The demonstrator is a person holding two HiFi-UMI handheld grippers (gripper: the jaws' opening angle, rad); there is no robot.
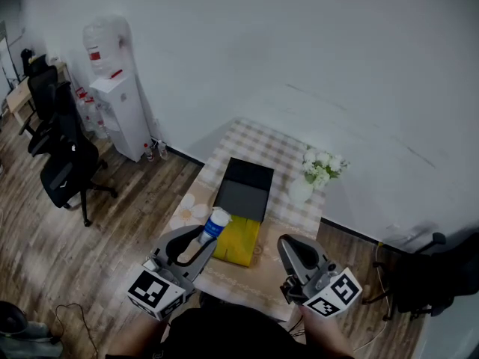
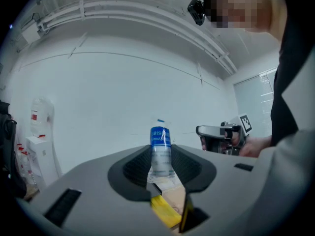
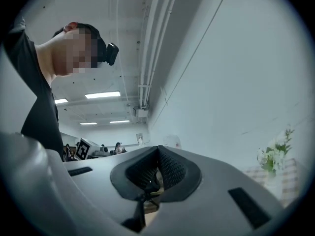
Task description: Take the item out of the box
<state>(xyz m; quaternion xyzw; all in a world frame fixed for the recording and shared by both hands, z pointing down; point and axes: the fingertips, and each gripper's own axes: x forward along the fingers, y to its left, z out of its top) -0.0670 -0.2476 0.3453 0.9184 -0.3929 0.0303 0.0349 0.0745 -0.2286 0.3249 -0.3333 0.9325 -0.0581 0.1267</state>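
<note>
Closest to me, my left gripper (image 1: 200, 244) pinches a small clear bottle (image 1: 218, 224) with a blue label. Its pads press on the bottle's lower body, and the top sticks out past the fingertips. That bottle is out of the black box (image 1: 244, 191), held at the left edge of a yellow bag (image 1: 239, 243) that lies just in front of the box on the checked table (image 1: 262, 140). My right gripper (image 1: 287, 247) hangs near the table's front edge, jaws pressed together on nothing. White flowers in a vase (image 1: 314, 174) stand to the right of the box.
</note>
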